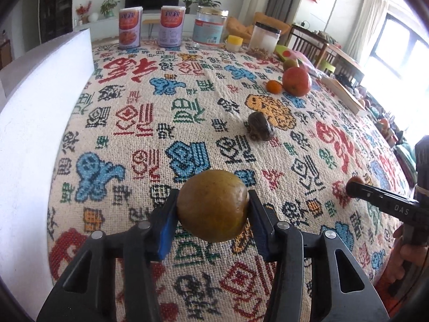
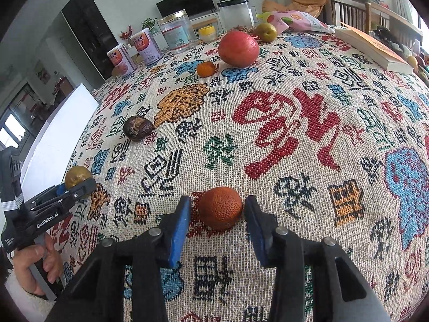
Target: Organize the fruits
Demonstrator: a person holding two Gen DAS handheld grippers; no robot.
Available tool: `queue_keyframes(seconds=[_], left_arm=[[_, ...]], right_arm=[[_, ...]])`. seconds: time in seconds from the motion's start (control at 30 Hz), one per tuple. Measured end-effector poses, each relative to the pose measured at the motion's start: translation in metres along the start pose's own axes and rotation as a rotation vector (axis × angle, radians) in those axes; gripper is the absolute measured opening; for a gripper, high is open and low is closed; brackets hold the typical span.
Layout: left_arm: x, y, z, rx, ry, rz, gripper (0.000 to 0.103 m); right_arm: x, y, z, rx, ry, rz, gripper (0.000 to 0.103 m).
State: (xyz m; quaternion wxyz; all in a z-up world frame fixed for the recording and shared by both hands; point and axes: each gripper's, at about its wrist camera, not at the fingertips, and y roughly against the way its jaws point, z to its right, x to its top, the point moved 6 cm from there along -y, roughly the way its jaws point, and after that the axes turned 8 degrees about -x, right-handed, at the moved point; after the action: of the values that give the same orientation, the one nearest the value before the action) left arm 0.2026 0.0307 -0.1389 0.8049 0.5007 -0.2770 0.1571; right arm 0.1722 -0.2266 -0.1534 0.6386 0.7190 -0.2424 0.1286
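My left gripper [image 1: 213, 209] is shut on a round olive-brown fruit [image 1: 211, 198], held low over the patterned tablecloth [image 1: 187, 94]; the right wrist view shows the same fruit [image 2: 76, 175] at the left. My right gripper [image 2: 217, 209] is shut on a small rough orange-red fruit [image 2: 220, 206] that sits at cloth level. On the cloth lie a dark wrinkled fruit [image 1: 260, 126], a small tangerine [image 1: 274, 86], a big red fruit [image 1: 296, 81] and, farther back, a yellow-green pear [image 2: 266, 32].
A white box [image 1: 40, 134] stands along the table's left side. At the far edge are two cans [image 1: 130, 26], a glass jar [image 1: 210, 28], a small yellow-lidded pot [image 1: 233, 42] and a black-lidded jar [image 1: 264, 40]. A book [image 2: 372, 48] and a snack bag [image 2: 300, 20] lie at the right.
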Motion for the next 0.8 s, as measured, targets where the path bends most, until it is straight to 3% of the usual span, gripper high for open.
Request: queue_keyframes(seconds=[0.1, 0.2, 0.3, 0.4, 0.5, 0.6, 0.7, 0.8], left_arm=[[-0.002, 0.049, 0.012, -0.154, 0.092, 0.016, 0.050], [-0.004, 0.108, 0.021, -0.266, 0.156, 0.040, 0.050], [0.000, 0.165, 0.005, -0.280, 0.212, 0.101, 0.050], [0.006, 0.215, -0.038, -0.186, 0.284, 0.184, 0.050], [0.004, 0.241, -0.103, 0.007, 0.359, 0.233, 0.051], [-0.010, 0.247, -0.160, 0.183, 0.421, 0.232, 0.051], [-0.026, 0.238, -0.197, 0.288, 0.457, 0.177, 0.051], [-0.029, 0.232, -0.210, 0.357, 0.466, 0.156, 0.053]], right_arm=[[0.002, 0.019, -0.007, 0.031, -0.019, 0.025, 0.029], [0.010, 0.045, -0.046, 0.102, 0.040, 0.045, 0.029], [0.017, 0.067, -0.115, 0.226, 0.144, 0.047, 0.029], [0.015, 0.086, -0.203, 0.371, 0.278, 0.023, 0.029], [-0.002, 0.102, -0.297, 0.515, 0.418, -0.029, 0.030], [-0.025, 0.104, -0.372, 0.595, 0.549, -0.112, 0.030], [-0.058, 0.092, -0.422, 0.538, 0.696, -0.151, 0.030], [-0.072, 0.079, -0.438, 0.481, 0.733, -0.188, 0.031]])
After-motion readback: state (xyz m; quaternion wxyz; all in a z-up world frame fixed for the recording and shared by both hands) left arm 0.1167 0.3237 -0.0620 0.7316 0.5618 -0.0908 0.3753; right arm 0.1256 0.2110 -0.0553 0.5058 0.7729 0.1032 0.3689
